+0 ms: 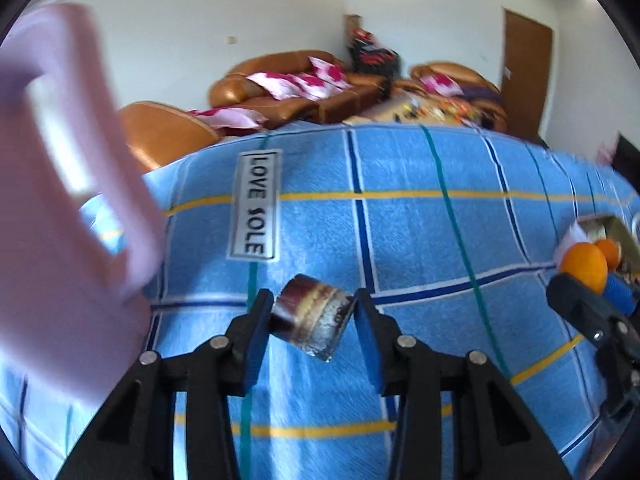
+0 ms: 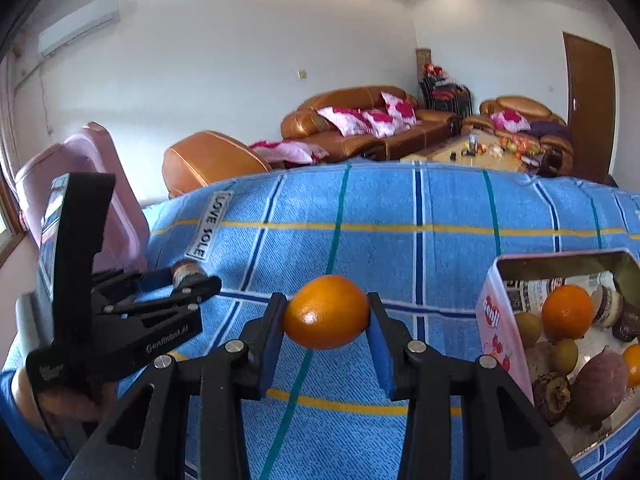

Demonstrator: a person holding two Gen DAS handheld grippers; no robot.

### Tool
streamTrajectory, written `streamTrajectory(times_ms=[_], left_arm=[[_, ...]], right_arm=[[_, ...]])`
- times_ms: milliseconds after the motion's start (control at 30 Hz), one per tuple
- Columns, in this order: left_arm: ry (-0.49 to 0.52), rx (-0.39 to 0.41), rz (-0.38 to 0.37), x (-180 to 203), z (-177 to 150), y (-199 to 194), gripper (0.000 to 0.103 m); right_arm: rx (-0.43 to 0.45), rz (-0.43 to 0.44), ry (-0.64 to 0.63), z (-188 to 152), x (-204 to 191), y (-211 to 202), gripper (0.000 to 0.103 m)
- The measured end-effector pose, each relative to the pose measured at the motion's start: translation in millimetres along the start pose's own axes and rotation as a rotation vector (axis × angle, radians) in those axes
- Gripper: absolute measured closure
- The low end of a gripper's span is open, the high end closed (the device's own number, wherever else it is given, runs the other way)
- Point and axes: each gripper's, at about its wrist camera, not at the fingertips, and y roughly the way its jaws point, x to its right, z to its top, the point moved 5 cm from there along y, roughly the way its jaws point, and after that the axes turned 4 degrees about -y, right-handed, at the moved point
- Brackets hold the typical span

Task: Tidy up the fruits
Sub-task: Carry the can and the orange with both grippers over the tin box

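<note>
Two tongs loaded: left tongs [image 1: 314, 314] clamp a brown layered piece [image 1: 312, 316], right tongs [image 2: 327, 314] clamp an orange [image 2: 326, 311], beside the tin [image 2: 494, 316] rim, above blue checked cloth [image 2: 400, 208].

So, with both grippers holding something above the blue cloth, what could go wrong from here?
1. The left gripper holds the brown layered piece tilted, and one finger seems barely to touch it; it might slip onto the blue cloth.
2. The orange is round and pinched only at its sides by the right gripper, so it could roll out.
3. The tin box is already crowded, so a dropped fruit could bounce out.
</note>
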Motion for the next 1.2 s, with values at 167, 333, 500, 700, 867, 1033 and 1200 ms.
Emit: streamTrajectory(times_ms=[167,333,500,700,867,1033,1200], left_arm=[[-0.053,0.096,0.093,-1.1,-11.4,-25.1,0.060],[-0.088,0.170,0.156,-11.8,-18.6,-41.2,0.060],[-0.124,0.179,0.154,-12.8,-25.4,-49.2,0.060],[-0.128,0.205,0.154,-9.1,-29.9,-58.2,0.060],[-0.131,0.217,0.154,-7.9,-31.6,-60.8,0.060],[-0.136,0.223,0.154,-7.1,-36.9,-67.4,0.060],[-0.134,0.224,0.152,-4.6,-38.7,-69.7,0.060]], right_arm=[[0.085,-0.035,-0.074,4.2,-12.6,-15.2,0.061],[0.108,-0.050,-0.098,5.2,-16.2,-18.4,0.061],[0.123,-0.064,-0.103,5.6,-16.7,-22.1,0.061],[0.123,-0.079,-0.103,2.6,-16.9,-25.3,0.061],[0.124,-0.083,-0.105,-0.6,-17.1,-29.0,0.061],[0.123,-0.080,-0.101,-3.3,-17.1,-33.2,0.061],[0.124,-0.077,-0.105,-6.4,-17.6,-37.7,0.061]])
